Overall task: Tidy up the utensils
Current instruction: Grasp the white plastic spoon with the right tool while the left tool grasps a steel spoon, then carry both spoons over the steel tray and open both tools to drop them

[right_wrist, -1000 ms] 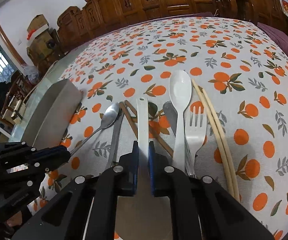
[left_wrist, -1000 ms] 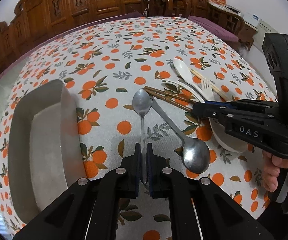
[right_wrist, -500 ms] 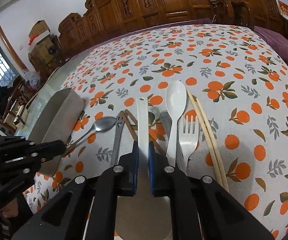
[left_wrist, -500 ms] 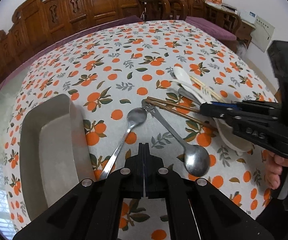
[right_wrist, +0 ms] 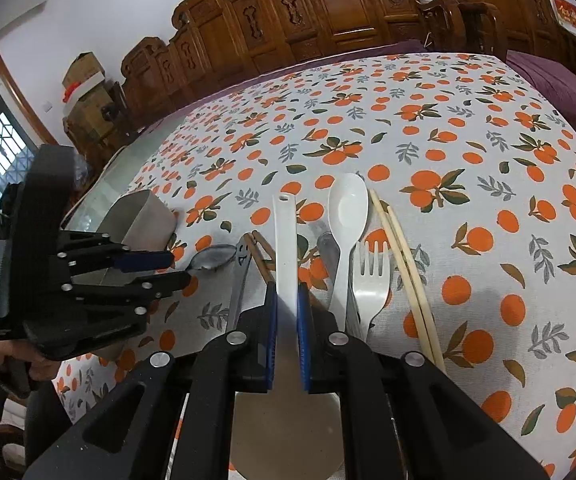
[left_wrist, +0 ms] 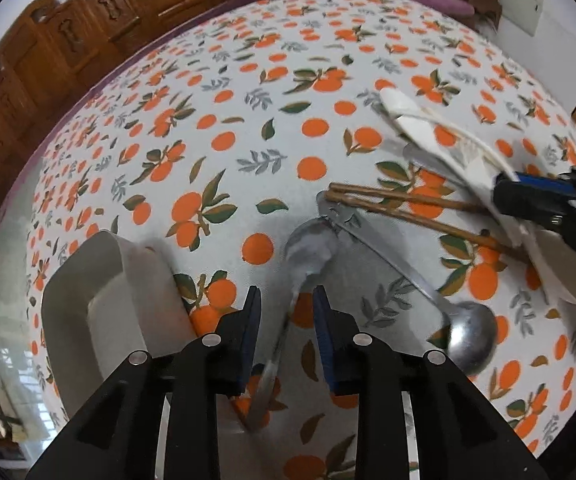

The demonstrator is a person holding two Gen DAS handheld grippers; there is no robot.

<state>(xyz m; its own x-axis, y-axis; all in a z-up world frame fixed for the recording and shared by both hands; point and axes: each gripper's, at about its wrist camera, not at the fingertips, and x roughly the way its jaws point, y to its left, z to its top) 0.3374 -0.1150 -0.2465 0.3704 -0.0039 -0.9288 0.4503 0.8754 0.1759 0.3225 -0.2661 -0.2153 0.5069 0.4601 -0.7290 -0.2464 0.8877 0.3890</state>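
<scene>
While hovering over the orange-print bench (left_wrist: pixel 247 128), left gripper (left_wrist: pixel 283 312) jaws just opening astride small steel spoon (left_wrist: pixel 308 248) beside grey tray (left_wrist: pixel 99 308), right gripper (right_wrist: pixel 285 312) clamping flat white ladle handle (right_wrist: pixel 285 248).

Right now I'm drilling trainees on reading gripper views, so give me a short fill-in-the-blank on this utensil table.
1. The right gripper is shut on the handle of a white ____.
2. The handle of the small metal spoon lies between the ____ jaws of the left gripper.
3. The grey tray sits beside the ____ gripper.
4. The white fork lies between the white spoon and the pale ____.

Missing: ladle; open; left; chopsticks
</scene>
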